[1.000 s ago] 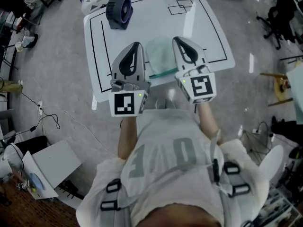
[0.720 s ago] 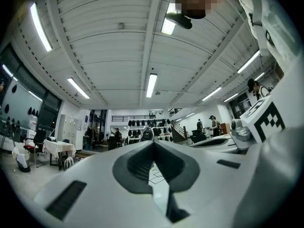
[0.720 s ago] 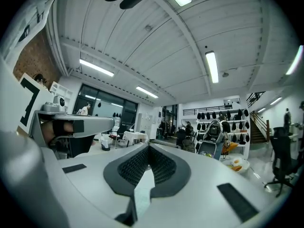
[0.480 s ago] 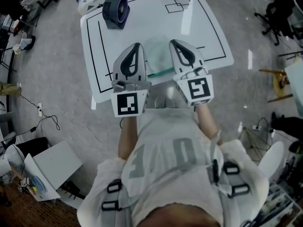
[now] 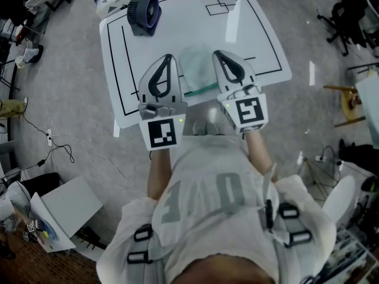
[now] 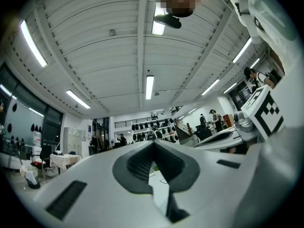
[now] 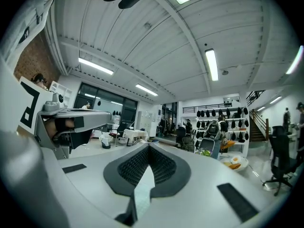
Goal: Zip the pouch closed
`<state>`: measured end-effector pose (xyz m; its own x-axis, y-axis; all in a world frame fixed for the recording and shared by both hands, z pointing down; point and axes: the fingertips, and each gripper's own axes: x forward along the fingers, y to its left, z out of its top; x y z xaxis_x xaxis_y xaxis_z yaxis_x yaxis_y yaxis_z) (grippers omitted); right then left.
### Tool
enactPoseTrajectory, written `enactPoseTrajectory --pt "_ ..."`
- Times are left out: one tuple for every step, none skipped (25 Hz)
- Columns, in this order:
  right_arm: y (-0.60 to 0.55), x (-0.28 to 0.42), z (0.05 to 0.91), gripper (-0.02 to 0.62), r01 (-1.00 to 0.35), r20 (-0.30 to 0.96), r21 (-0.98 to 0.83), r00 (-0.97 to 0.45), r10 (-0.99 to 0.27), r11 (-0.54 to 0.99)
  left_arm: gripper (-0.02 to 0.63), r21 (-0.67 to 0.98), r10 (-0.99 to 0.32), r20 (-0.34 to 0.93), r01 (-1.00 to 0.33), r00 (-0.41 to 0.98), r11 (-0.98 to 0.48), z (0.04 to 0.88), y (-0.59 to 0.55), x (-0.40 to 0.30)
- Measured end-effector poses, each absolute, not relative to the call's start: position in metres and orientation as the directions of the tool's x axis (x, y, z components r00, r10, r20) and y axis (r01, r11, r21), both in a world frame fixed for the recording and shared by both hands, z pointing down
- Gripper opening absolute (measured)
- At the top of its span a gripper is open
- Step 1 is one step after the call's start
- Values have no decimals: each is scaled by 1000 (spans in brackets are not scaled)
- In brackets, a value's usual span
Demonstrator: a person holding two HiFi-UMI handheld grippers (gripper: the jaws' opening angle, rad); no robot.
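White left gripper [image 5: 168, 58] and right gripper [image 5: 218, 53]: both pressed together, nothing pinched. They're held side by side, roughly level, pointing away from the person. Clear pouch [image 5: 195, 70] lies flat on worktop [image 5: 249, 34] between them. Its green zip [image 5: 200, 90] sits on the near edge, running side to side.

obstacles: fan [image 5: 145, 12] far-left corner, pouch [image 5: 196, 68] at near edge | free: table [image 5: 257, 40] middle, right side
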<state>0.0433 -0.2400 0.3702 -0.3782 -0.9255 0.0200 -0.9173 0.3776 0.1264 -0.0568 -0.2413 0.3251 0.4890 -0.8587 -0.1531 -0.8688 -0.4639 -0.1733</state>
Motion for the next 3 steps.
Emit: enactPoseTrajectory --pt "-241 44 371 8 -918 24 125 -377 -926 377 6 -190 -858 -153 -867 490 -461 325 -241 -57" --pt "-241 46 371 8 -919 26 123 -375 -927 375 6 -205 -857 -151 -864 493 -460 324 -240 -56" --pt "-242 47 371 8 -920 29 121 -372 -928 373 6 -220 -855 -150 -860 496 -460 324 -239 -55"
